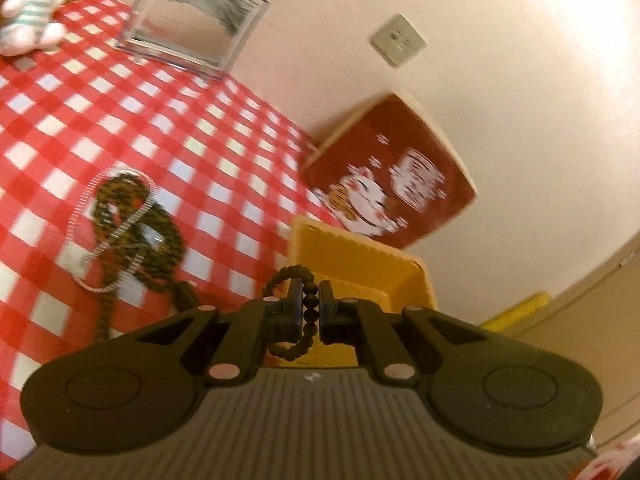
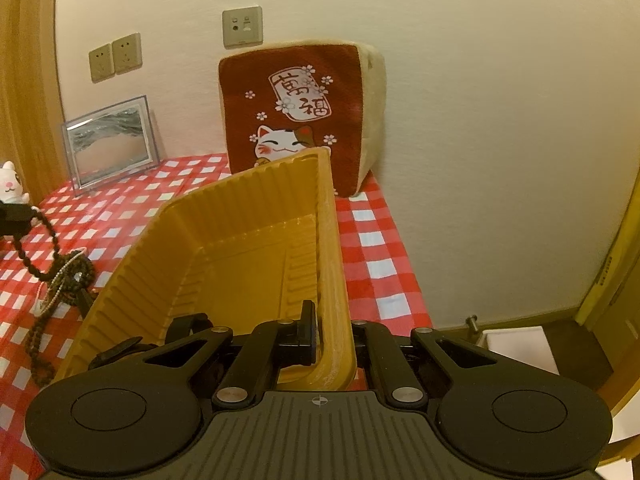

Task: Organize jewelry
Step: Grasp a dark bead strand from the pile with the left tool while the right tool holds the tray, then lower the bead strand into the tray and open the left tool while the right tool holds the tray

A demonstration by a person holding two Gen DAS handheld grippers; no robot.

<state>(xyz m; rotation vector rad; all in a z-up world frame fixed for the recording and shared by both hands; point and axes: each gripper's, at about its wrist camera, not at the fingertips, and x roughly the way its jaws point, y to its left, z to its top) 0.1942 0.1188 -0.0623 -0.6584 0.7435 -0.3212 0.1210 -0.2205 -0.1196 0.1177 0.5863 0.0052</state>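
Note:
My left gripper (image 1: 310, 308) is shut on a string of black beads (image 1: 311, 312), which loops above and below the pads. It is lifted over the red-checked tablecloth (image 1: 120, 112). In the right wrist view the left gripper (image 2: 12, 216) shows at the far left, and the black beads (image 2: 26, 258) hang from it down toward a pile of brown beads and a silver chain (image 2: 68, 276). That jewelry pile (image 1: 128, 220) lies on the cloth. My right gripper (image 2: 332, 332) is shut on the right wall of a yellow ribbed tray (image 2: 248, 200), which is tilted. The tray (image 1: 360, 264) stands just beyond the left fingers.
A red lucky-cat cushion (image 2: 296, 112) leans on the wall behind the tray. A clear-framed mirror (image 2: 110, 140) and a white plush toy (image 1: 32, 4) stand at the table's back. A black band-like item (image 2: 188, 326) lies in the tray's near corner. The table edge (image 2: 400, 264) runs on the right.

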